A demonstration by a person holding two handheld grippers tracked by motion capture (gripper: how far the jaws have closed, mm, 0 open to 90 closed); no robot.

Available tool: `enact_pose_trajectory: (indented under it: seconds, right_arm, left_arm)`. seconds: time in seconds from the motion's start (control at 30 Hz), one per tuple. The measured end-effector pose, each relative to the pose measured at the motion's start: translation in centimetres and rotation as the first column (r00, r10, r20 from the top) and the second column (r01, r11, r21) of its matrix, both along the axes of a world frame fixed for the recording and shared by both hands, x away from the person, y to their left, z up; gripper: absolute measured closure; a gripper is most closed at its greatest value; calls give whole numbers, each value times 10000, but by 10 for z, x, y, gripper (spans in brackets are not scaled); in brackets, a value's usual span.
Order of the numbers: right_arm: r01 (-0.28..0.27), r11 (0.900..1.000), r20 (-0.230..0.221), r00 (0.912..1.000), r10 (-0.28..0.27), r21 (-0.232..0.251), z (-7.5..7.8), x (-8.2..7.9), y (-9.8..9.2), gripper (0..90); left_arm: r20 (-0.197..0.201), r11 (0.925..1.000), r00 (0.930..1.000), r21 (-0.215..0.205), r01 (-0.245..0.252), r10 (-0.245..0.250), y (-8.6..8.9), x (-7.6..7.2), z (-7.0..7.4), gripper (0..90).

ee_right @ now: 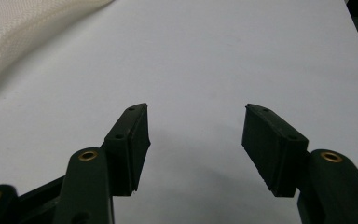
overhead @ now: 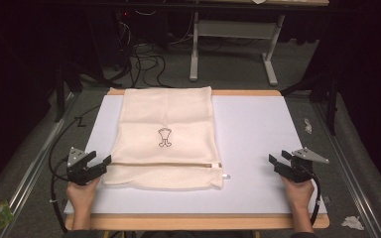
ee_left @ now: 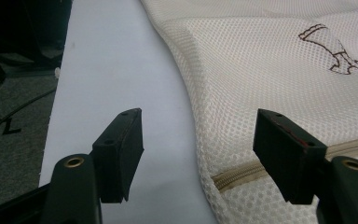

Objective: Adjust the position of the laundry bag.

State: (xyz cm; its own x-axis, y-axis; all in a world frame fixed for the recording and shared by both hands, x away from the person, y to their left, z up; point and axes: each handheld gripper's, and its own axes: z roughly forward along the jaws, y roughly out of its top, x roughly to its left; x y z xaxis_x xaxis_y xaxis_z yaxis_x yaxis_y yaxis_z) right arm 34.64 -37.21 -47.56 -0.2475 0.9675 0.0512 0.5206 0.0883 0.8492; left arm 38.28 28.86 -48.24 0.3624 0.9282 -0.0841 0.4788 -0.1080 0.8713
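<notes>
Cream mesh zip bag [overhead: 166, 136] lies flat on white table [overhead: 258, 129]; left gripper [overhead: 104, 161] and right gripper [overhead: 276, 159] spread wide, holding nothing.

mesh bag [ee_left: 279, 84]: runs past the top and right edges ahead of the left gripper [ee_left: 198, 144]
embroidered mark [ee_left: 334, 49]: too blurred to identify

- The high view looked forward and down over the whole counter [overhead: 258, 129].
- The left claw [ee_left: 198, 144] view sat low and close, sharing the mesh bag [ee_left: 270, 70] at 1 o'clock.
- The right claw [ee_right: 193, 140] view skimmed bare counter, bag at 10 o'clock.
</notes>
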Motion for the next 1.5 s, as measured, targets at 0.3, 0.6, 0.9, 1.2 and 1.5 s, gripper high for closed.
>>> enact_pose_trajectory:
  seconds: [0.3,0.6,0.9,1.2,1.5]
  right_arm:
    - [53,9999,-36,10000,-54,-101,0,0,1,419]
    - [-39,10000,-151,9999,38,-60,0,1,1,420]
    - [-125,9999,-174,9998,127,81,1,1,0,468]
    - [-277,9978,-260,9992,293,602,1,1,-1,568]
    - [-598,9937,-535,9964,650,946,12,7,10,579]
  left_arm:
    - [-91,10000,10000,19,31,-31,0,1,0,344]
    - [-187,9999,9998,-148,74,-77,3,2,0,353]
    - [-157,9994,9999,-349,-8,2,5,2,1,348]
    - [-318,10000,9995,-19,-22,22,0,4,2,354]
    - [-816,10000,9967,-80,22,-28,-8,13,11,373]
